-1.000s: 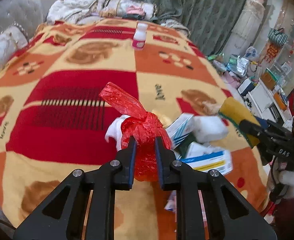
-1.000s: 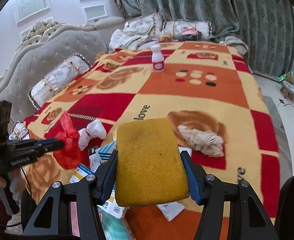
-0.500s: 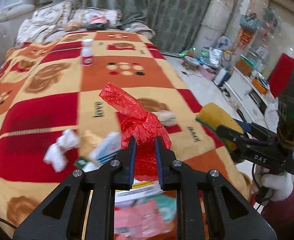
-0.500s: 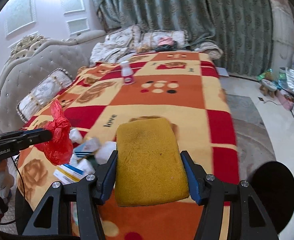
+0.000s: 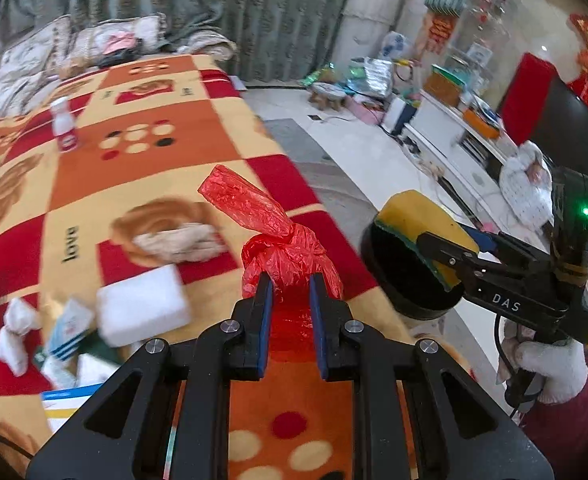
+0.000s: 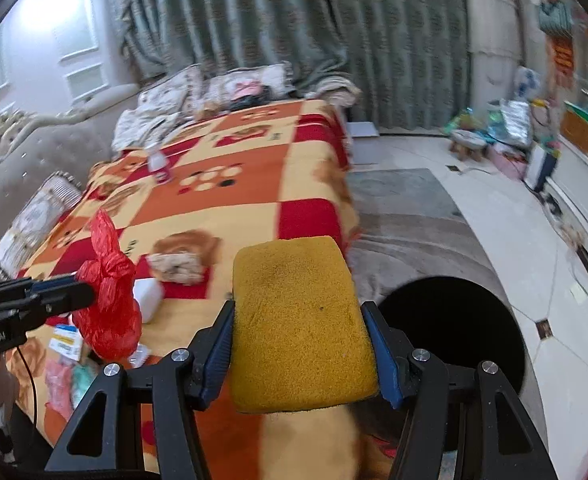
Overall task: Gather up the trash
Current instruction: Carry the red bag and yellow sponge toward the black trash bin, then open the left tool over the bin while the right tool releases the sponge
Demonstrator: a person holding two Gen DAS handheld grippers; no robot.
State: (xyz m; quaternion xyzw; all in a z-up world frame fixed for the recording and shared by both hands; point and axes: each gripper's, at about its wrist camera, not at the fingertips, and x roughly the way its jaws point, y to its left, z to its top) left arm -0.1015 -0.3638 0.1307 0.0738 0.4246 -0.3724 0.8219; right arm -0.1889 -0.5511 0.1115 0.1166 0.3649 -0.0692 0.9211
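Right wrist view: your right tongs (image 6: 302,340) clamp the yellow rectangular sponge (image 6: 300,320) beside the round black bin (image 6: 454,344) at lower right, ready for dropping; left tongs (image 5: 289,300) pinch the knotted red plastic bag (image 5: 285,256).

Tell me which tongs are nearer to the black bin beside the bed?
Right. The right tongs, shut on the sponge, hang just beside the bin opening. The left tongs, shut on the red bag, are farther, over the bed edge.
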